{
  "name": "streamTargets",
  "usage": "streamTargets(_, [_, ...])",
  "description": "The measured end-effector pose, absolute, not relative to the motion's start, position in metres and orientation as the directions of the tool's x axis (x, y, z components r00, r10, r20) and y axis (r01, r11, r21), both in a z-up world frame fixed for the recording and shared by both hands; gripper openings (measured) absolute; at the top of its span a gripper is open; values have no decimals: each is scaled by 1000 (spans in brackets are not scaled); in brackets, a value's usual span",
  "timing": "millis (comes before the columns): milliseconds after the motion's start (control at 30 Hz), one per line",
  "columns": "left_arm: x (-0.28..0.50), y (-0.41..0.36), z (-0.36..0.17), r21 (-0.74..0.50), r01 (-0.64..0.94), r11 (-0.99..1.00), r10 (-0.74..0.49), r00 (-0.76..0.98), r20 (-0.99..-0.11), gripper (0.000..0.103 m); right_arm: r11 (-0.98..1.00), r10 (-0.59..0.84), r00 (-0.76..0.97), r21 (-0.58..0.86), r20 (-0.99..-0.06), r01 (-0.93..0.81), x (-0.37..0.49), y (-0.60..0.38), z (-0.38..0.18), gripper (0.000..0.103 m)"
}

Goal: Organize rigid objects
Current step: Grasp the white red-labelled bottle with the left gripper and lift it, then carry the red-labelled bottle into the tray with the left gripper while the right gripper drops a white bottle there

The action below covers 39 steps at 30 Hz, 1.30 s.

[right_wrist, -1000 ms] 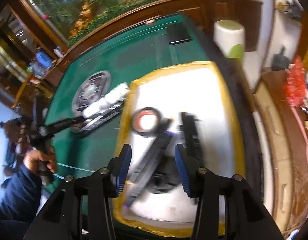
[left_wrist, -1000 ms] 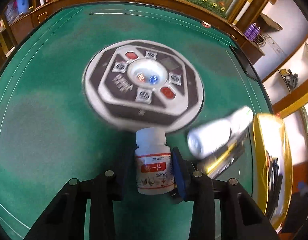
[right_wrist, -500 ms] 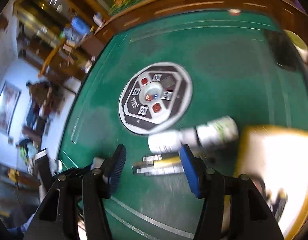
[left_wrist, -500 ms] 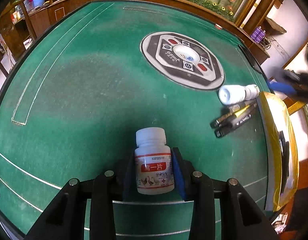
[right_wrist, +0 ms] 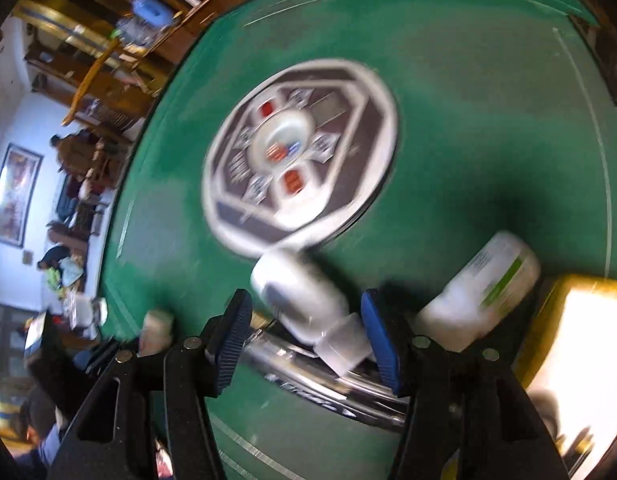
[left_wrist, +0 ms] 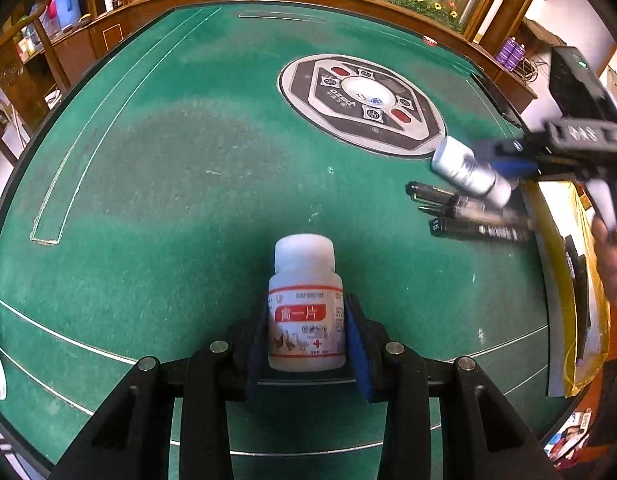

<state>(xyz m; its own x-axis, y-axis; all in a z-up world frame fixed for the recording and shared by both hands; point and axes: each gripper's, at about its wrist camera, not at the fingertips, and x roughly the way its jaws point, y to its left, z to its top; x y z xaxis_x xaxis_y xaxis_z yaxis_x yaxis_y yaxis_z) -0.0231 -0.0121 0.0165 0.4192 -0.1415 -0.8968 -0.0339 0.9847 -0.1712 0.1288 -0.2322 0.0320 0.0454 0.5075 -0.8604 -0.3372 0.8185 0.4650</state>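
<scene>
Now left gripper (left_wrist: 306, 332) clamped on white red-labelled pill bottle (left_wrist: 305, 312); right gripper (right_wrist: 306, 332), jaws apart, straddles lying white plastic bottle (right_wrist: 308, 300); next: close.

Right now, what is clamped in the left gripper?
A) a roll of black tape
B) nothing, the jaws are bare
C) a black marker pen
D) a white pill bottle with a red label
D: in the left wrist view, the left gripper has its blue pads pressed against both sides of the white pill bottle, whose red label faces the camera, while the pens lie apart on the green table.
</scene>
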Motion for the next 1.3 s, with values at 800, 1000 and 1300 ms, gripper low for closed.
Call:
streamTargets(800, [-19,-6,30,-246,-15,969,-207,494,-844,37,861,397,262,258,-879,-438,38,-209,75,34])
streamTargets(1000, [-15,-31,52,-211,63,975,-213,524,-825,38,850,460,253,339,-851,-403,17,-208,80,34])
streamTargets(1300, [-10,-72,74,-155,172,973,-225,537,-813,38,855,502,308,411,-808,-316,0,-249,91,34])
